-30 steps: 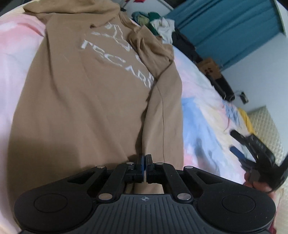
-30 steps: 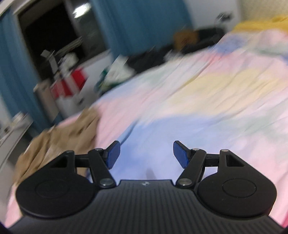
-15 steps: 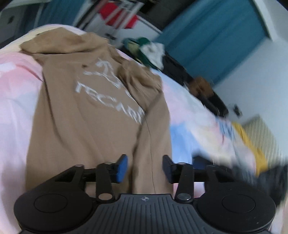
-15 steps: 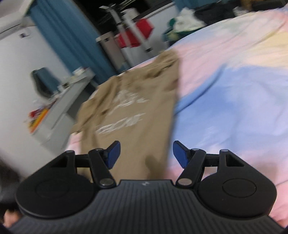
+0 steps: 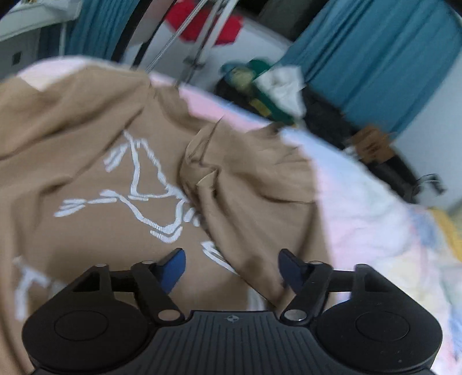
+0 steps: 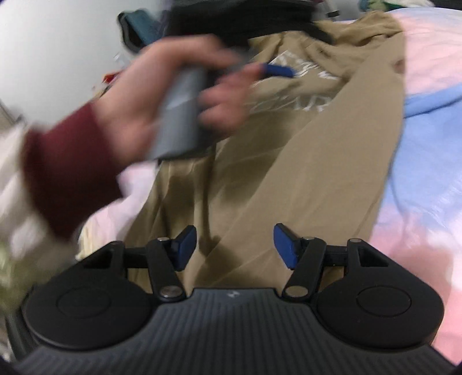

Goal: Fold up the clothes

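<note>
A tan hoodie (image 5: 86,173) with white lettering lies flat on the pastel bed sheet (image 5: 361,207). Its right sleeve (image 5: 260,202) is folded in over the chest. My left gripper (image 5: 231,266) is open and empty, low over the chest print and the folded sleeve. My right gripper (image 6: 234,245) is open and empty over the hoodie's lower body (image 6: 288,173). The left gripper (image 6: 277,69) also shows in the right wrist view, held by a hand in a dark red cuff, blurred.
A pile of green and white clothes (image 5: 268,83) lies past the bed's far edge. Blue curtains (image 5: 375,57) and a white cabinet with a red item (image 5: 202,23) stand behind. The hoodie's folded side lies by the blue patch of sheet (image 6: 418,144).
My left gripper opened, let go of the sleeve and moved up the hoodie toward the chest print. My right gripper swung from the bare sheet over to the hoodie's lower body.
</note>
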`<state>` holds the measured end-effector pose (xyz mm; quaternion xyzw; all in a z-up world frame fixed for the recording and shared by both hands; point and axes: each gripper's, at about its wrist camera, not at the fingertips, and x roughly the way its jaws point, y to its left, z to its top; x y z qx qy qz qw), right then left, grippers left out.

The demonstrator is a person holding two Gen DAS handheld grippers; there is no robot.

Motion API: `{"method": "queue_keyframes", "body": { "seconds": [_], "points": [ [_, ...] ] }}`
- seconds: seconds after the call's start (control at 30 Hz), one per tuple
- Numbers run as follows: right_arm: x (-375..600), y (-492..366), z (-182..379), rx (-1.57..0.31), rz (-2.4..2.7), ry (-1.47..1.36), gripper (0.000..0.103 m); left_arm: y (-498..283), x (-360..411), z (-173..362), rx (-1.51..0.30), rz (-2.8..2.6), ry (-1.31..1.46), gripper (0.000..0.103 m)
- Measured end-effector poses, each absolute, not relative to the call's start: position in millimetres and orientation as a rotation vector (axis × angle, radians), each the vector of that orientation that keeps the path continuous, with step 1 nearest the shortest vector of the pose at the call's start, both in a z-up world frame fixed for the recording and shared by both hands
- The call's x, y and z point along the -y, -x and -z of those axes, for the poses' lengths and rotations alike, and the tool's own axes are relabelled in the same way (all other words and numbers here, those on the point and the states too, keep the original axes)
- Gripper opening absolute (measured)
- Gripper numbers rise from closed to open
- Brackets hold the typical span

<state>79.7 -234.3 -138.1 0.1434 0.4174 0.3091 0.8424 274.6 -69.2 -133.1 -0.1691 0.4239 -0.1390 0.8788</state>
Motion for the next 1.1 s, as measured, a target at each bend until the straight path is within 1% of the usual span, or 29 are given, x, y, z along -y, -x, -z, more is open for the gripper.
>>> {"method": "queue_keyframes", "body": {
  "seconds": [0.03,0.1,0.13,0.17,0.2,0.3,0.43,0.47,0.63,0.73,0.8,0.83,0.87,0.9,0.93,1.07,1.1],
  "points": [
    [233,-81,139,-0.886,-0.668,-0.282,0.062,-285,74,140,-0.909,0.273,0.362,0.059],
    [228,-81,139,-0.886,-0.692,-0.244,0.062,-298,80,142,-0.892,0.265,0.361,0.040],
    [226,-81,140,-0.886,-0.704,-0.223,0.062,-305,84,143,-0.883,0.261,0.358,0.032],
    [224,-80,139,-0.886,-0.714,-0.199,0.062,-311,87,141,-0.879,0.261,0.332,0.010],
    [222,-77,139,-0.884,-0.721,-0.175,0.062,-316,91,140,-0.875,0.260,0.306,0.005],
    [218,-70,136,-0.885,-0.743,-0.119,0.062,-325,95,123,-0.839,0.255,0.241,0.004],
    [213,-61,131,-0.908,-0.788,-0.072,0.062,-337,89,90,-0.736,0.171,0.194,0.004],
    [212,-60,131,-0.915,-0.809,-0.065,0.062,-343,88,89,-0.733,0.136,0.173,0.004],
    [206,-51,134,-0.924,-0.882,-0.013,0.063,-354,85,122,-0.826,0.052,0.067,0.004],
    [214,-64,139,-0.936,-0.889,-0.080,0.063,-346,75,127,-0.823,0.078,0.121,0.010],
    [219,-70,140,-0.935,-0.888,-0.137,0.063,-339,65,121,-0.814,0.109,0.156,0.031],
    [223,-71,138,-0.928,-0.882,-0.162,0.063,-332,56,117,-0.799,0.117,0.180,0.037],
    [227,-72,136,-0.916,-0.874,-0.176,0.064,-323,46,112,-0.783,0.114,0.205,0.050],
    [230,-73,134,-0.900,-0.866,-0.191,0.064,-311,32,107,-0.766,0.123,0.231,0.059],
    [233,-73,132,-0.880,-0.858,-0.206,0.064,-299,19,101,-0.749,0.132,0.256,0.063],
    [250,-76,125,-0.816,-0.803,-0.305,0.064,-257,-45,80,-0.680,0.127,0.327,0.083],
    [256,-78,124,-0.807,-0.776,-0.340,0.064,-247,-65,79,-0.668,0.107,0.360,0.083]
  ]
}}
